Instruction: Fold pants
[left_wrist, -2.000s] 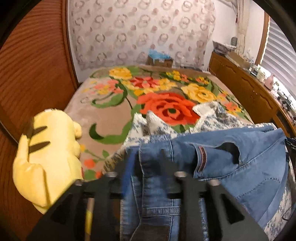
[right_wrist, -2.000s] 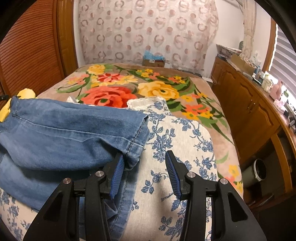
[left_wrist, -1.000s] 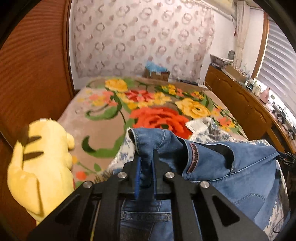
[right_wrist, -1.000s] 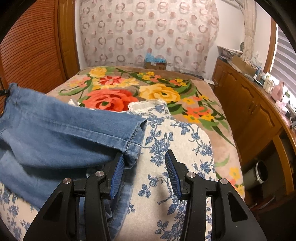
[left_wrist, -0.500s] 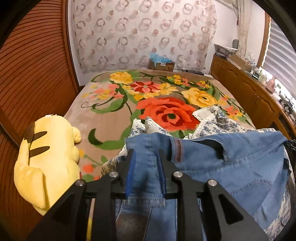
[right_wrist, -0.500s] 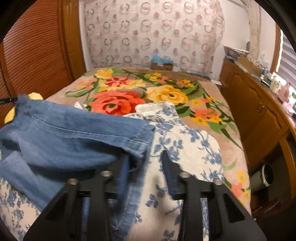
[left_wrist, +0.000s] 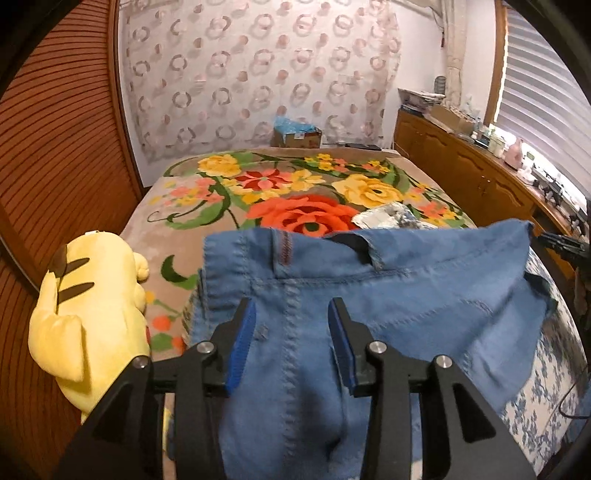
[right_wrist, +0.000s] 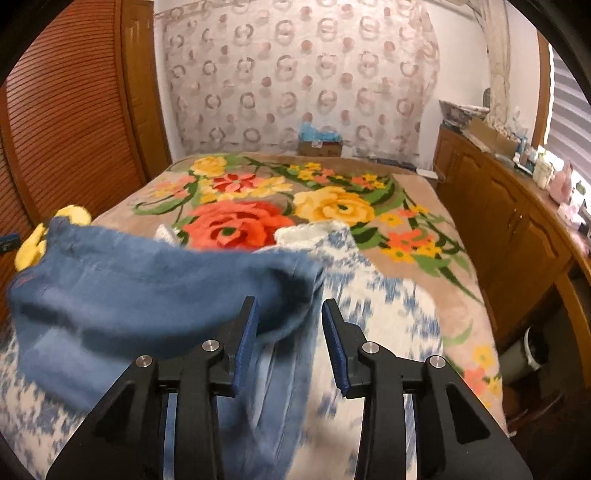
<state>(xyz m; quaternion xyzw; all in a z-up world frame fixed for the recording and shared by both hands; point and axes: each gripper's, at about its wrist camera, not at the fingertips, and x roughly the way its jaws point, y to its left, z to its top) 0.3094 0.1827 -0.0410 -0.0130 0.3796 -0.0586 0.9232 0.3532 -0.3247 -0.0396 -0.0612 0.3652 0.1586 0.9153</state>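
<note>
Blue denim pants (left_wrist: 388, 295) lie folded over on a blue-and-white floral cloth (right_wrist: 388, 314) on the bed. In the left wrist view my left gripper (left_wrist: 291, 332) is open, its blue-padded fingers astride the denim near the waistband seam, not clamping it. In the right wrist view the pants (right_wrist: 147, 295) show as a blurred heap at left. My right gripper (right_wrist: 288, 336) is open over the pants' right edge, with cloth between the fingers but no grip.
A yellow plush toy (left_wrist: 92, 306) lies at the bed's left edge by the wooden louvred wall (left_wrist: 55, 166). A flowered blanket (left_wrist: 295, 192) covers the bed. A wooden cabinet (right_wrist: 517, 229) runs along the right. A cardboard box (left_wrist: 295, 134) stands at the far end.
The left gripper, shut on the waistband a second ago, has opened and let it go. The right gripper stayed open; its view is now blurred from motion. The denim has settled flatter.
</note>
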